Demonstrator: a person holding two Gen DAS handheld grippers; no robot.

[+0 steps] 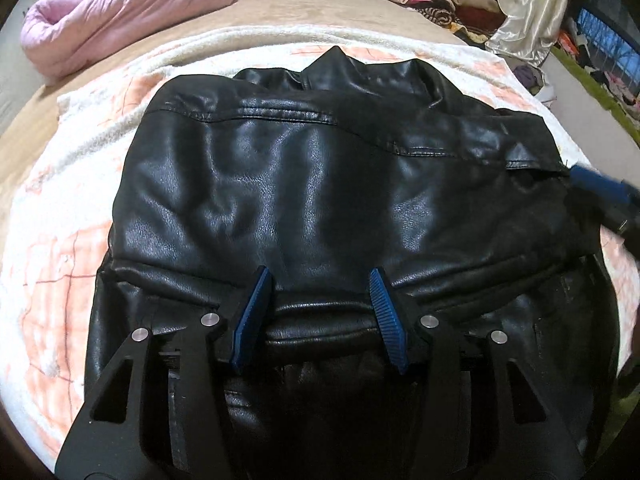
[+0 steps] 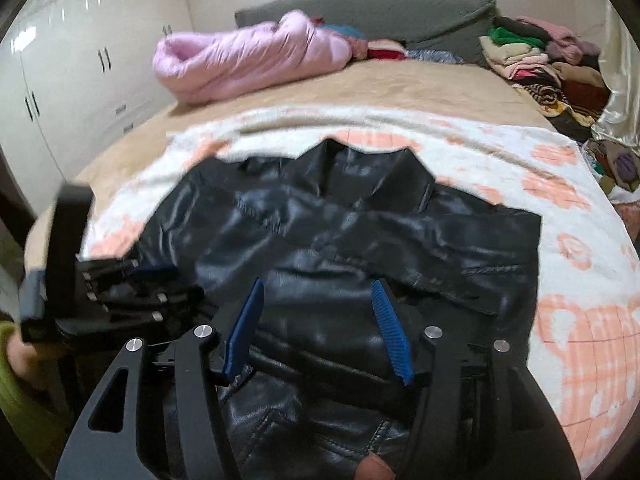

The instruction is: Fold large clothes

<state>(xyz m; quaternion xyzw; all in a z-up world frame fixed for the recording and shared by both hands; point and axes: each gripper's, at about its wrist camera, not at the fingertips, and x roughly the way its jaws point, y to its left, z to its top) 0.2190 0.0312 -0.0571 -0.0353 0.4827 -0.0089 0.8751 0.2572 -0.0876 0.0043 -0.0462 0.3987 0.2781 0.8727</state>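
A black leather jacket (image 1: 280,180) lies folded on a white blanket with orange patterns (image 1: 100,120), collar at the far side. My left gripper (image 1: 320,274) hovers over the jacket's near fold, jaws open with nothing between the blue pads. The right gripper (image 1: 600,196) shows blurred at the jacket's right edge. In the right wrist view, my right gripper (image 2: 318,284) stands open above the jacket (image 2: 360,232), pads off the leather. The left gripper (image 2: 120,288) is at the jacket's left side, held by a hand (image 2: 20,352) in a green sleeve.
A pink quilted coat (image 2: 248,60) lies bundled at the far left of the bed. A pile of folded clothes (image 2: 540,56) sits at the far right by a grey headboard cushion (image 2: 380,8). White wardrobe doors (image 2: 80,60) stand to the left. The blanket (image 2: 560,208) spreads right of the jacket.
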